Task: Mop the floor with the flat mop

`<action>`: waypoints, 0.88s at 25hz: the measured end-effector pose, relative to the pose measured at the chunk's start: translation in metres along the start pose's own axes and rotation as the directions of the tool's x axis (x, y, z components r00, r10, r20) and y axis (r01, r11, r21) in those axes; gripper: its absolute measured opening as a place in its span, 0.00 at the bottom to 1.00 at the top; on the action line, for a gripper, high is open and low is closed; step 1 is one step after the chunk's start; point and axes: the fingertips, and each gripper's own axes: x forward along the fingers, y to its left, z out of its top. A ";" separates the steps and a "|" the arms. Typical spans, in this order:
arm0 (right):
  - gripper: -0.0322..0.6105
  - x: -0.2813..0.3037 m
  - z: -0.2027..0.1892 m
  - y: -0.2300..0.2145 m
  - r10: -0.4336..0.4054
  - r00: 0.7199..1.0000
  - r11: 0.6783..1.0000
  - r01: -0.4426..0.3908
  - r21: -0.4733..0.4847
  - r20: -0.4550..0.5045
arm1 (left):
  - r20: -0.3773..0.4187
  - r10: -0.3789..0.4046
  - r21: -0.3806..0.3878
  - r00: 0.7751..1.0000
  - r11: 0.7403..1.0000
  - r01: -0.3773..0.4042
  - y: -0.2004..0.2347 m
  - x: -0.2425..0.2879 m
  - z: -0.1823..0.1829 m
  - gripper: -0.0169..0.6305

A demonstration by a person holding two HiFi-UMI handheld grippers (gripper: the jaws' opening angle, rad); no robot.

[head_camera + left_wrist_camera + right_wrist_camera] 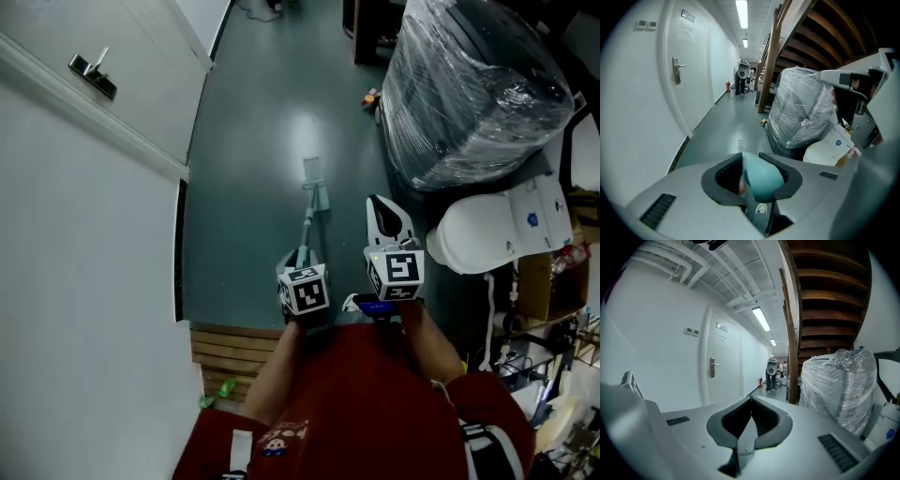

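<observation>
The flat mop has a small pale head (pixel 312 172) that rests on the grey-green floor ahead of me. Its thin handle (pixel 307 225) slants back toward my left gripper (pixel 299 260). In the left gripper view the jaws are shut on the handle's teal grip (pixel 761 176), and the mop head (pixel 742 145) shows just beyond it. My right gripper (pixel 382 208) is held to the right of the handle, apart from it and pointing forward. In the right gripper view its jaws (pixel 750 401) meet at the tips with nothing between them.
A big plastic-wrapped bulk (pixel 469 94) and a white rounded unit (pixel 487 230) crowd the right side. A white wall and a door with a lever handle (pixel 94 75) line the left. Wooden slats (pixel 230 349) lie at my feet. A person (pixel 772 373) stands far down the corridor.
</observation>
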 end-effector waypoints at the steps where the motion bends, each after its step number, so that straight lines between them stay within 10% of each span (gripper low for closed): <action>1: 0.08 0.001 0.000 0.000 0.003 1.000 1.000 -0.003 0.001 0.004 | -0.001 0.000 0.005 1.000 1.000 0.000 0.000 0.000 -0.001 0.22; 22: 0.08 0.046 -0.006 0.042 -0.019 0.999 1.000 0.018 -0.012 -0.045 | 0.001 -0.039 0.012 0.999 0.999 0.039 0.045 0.024 0.015 0.22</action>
